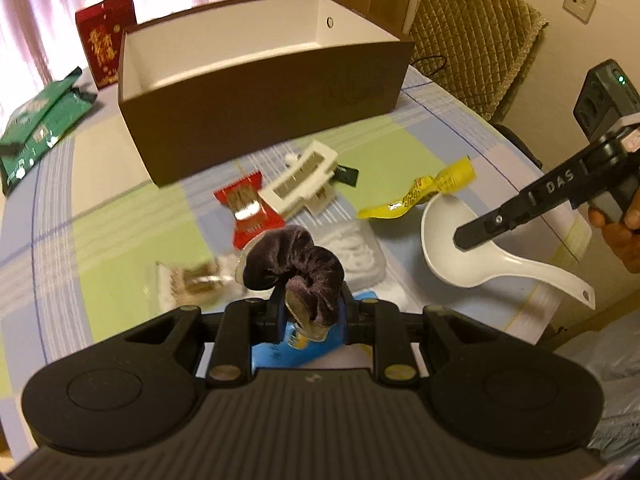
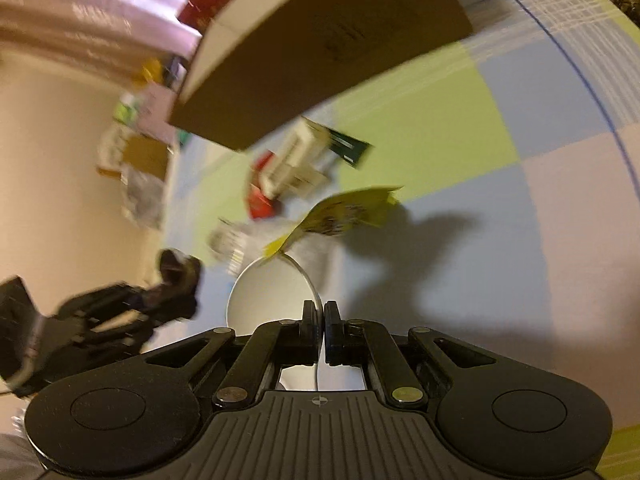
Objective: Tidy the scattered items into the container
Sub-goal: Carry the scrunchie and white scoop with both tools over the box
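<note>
My left gripper (image 1: 310, 304) is shut on a dark purple velvet scrunchie (image 1: 294, 270) and holds it above the table. The open brown box (image 1: 260, 92) with a white inside stands behind the scattered items. My right gripper (image 2: 319, 320) is shut on the rim of a white ceramic spoon (image 2: 272, 296); in the left wrist view its fingers (image 1: 492, 226) sit at the spoon (image 1: 480, 264) bowl. A yellow wrapper (image 1: 420, 192) lies by the spoon, a white hair claw (image 1: 300, 182) and a red snack packet (image 1: 248, 208) lie in front of the box.
A clear packet with white contents (image 1: 356, 252), a clear-wrapped snack (image 1: 192, 280) and a blue card (image 1: 288, 350) lie under my left gripper. Green bags (image 1: 36, 128) and a red packet (image 1: 106, 36) are at the far left. A quilted chair (image 1: 476, 40) stands behind the table.
</note>
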### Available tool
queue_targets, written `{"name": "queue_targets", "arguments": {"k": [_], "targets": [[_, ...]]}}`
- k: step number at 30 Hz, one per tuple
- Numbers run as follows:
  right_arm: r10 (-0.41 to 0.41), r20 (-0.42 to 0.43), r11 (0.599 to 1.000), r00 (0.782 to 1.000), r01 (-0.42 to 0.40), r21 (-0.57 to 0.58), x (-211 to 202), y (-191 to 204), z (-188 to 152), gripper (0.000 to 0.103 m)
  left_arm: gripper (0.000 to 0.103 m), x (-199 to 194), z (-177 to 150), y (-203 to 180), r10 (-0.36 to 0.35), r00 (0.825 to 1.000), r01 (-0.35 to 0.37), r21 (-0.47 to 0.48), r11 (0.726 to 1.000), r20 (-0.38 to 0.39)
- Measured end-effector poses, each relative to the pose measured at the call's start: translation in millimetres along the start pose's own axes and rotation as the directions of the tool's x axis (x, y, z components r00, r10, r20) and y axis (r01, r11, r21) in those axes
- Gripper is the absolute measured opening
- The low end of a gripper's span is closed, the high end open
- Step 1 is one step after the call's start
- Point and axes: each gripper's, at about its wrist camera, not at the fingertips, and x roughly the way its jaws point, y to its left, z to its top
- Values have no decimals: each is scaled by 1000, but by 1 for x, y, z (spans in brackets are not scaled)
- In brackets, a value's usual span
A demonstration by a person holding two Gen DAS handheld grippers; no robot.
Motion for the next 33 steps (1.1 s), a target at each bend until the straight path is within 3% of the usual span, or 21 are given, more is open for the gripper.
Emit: {"name": "queue_targets", "arguments": {"k": [11, 21, 33], "targets": [[43, 94, 997, 995, -37, -67, -12, 47, 18, 5, 19, -11, 15, 23, 16, 999, -17, 20, 1000, 49], [-62, 250, 997, 966, 73, -35, -58, 38, 54, 5, 19, -10, 39, 31, 16, 996, -24, 89, 996, 90], [-77, 294, 995, 953, 93, -42, -72, 44, 99, 5, 19, -5, 85, 41, 26, 989, -52, 171, 984, 146]]}}
